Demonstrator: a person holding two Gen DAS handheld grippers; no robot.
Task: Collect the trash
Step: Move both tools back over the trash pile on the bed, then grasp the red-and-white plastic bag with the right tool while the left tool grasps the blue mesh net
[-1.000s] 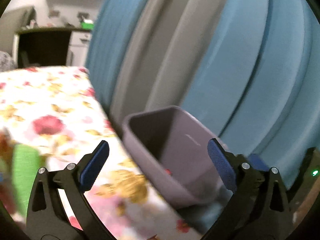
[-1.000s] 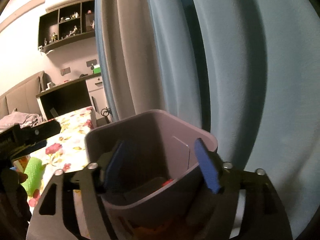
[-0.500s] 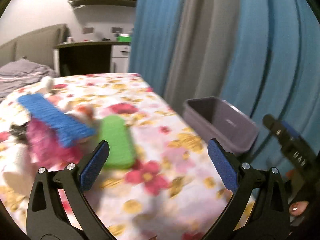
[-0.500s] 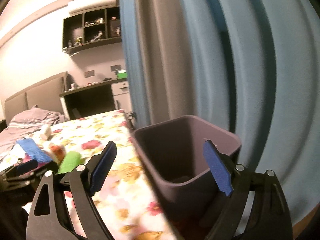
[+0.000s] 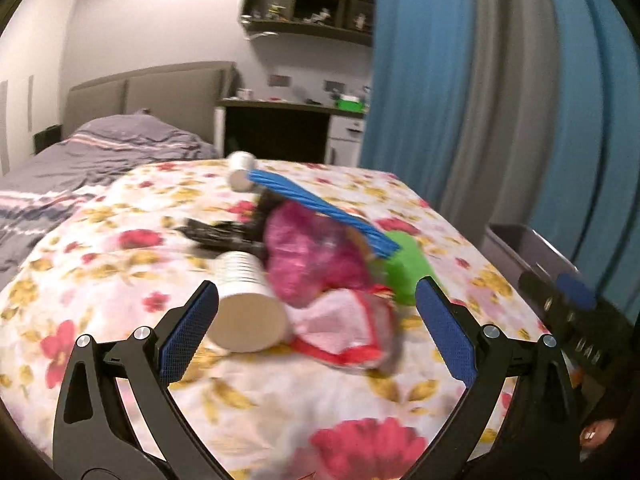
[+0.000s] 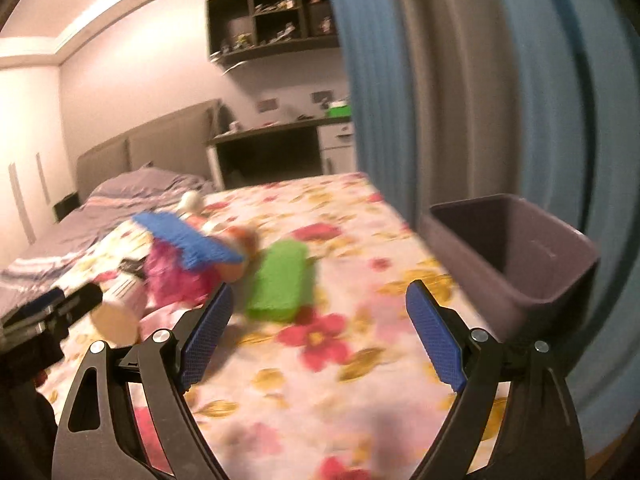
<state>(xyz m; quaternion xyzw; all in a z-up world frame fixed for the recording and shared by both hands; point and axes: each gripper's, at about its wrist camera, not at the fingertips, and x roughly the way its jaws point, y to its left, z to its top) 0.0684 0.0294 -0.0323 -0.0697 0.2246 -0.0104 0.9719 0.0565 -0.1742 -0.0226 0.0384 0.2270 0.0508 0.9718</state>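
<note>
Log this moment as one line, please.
left gripper: open, empty | right gripper: open, empty | trash pile: on floral cloth | bin: at cloth's right edge

A flowered bedspread carries a trash heap: paper cup, pink bag, green block.

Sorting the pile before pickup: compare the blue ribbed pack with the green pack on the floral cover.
Colour: the blue ribbed pack is blue, the green pack bright green. Pose: the blue ribbed pack rests tilted on top of the pink wrapper, while the green pack lies flat on the floral cover. Place: the green pack lies nearer the purple bin. Both are flat, oblong and textured.
</note>
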